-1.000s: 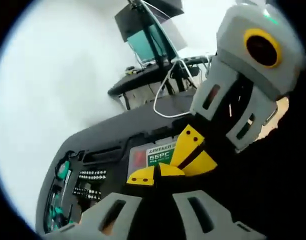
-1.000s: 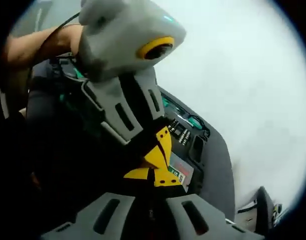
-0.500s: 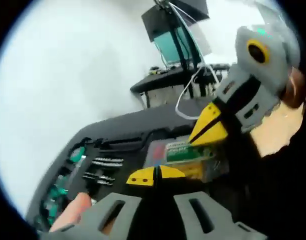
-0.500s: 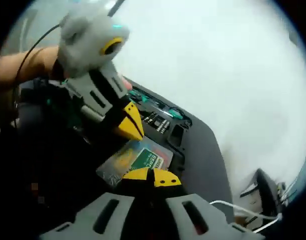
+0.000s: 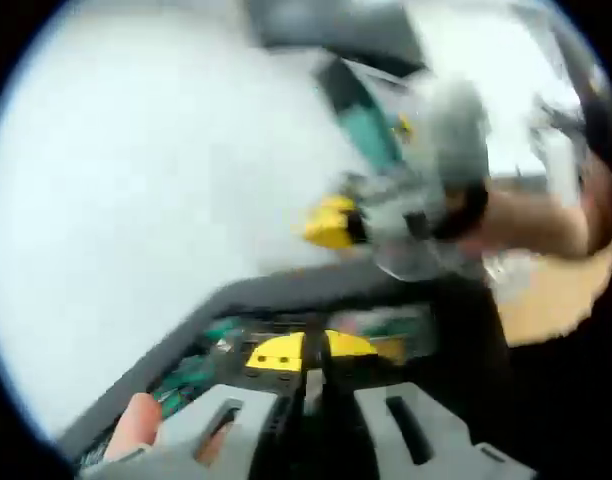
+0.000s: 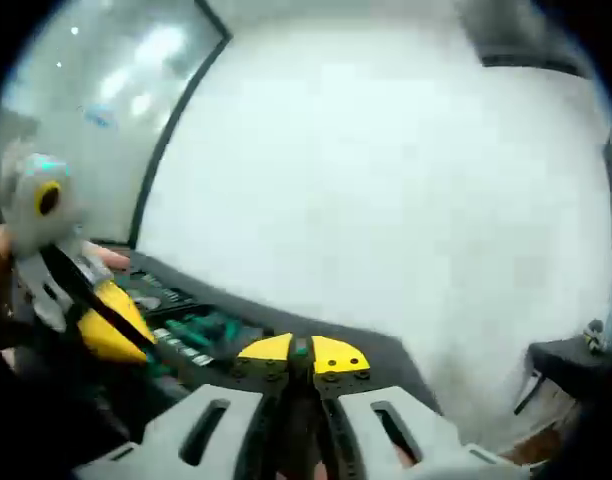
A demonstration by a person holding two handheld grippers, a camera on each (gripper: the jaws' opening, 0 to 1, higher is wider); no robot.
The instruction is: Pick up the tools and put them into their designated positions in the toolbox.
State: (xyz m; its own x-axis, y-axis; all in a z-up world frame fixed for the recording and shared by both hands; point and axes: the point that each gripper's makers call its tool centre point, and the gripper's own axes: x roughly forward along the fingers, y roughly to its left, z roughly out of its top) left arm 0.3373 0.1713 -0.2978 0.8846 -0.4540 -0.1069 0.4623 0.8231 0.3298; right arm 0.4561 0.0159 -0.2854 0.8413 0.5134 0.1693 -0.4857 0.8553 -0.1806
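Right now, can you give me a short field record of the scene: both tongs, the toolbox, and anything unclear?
left tongs: yellow tips together, nothing visible between them
right tongs: yellow tips together, nothing visible between them
toolbox: dark open case beyond both tongs, green-handled tools seated in its slots
left tongs seen from the right gripper view: at left, over the toolbox
right tongs seen from the left gripper view: raised above the toolbox, blurred
person's finger: beside the left tongs
unclear: left gripper view is motion-blurred, slot contents unreadable there

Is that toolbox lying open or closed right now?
Open. In the right gripper view the toolbox shows its dark tray with green-handled tools exposed. The left gripper view is too blurred to add more.
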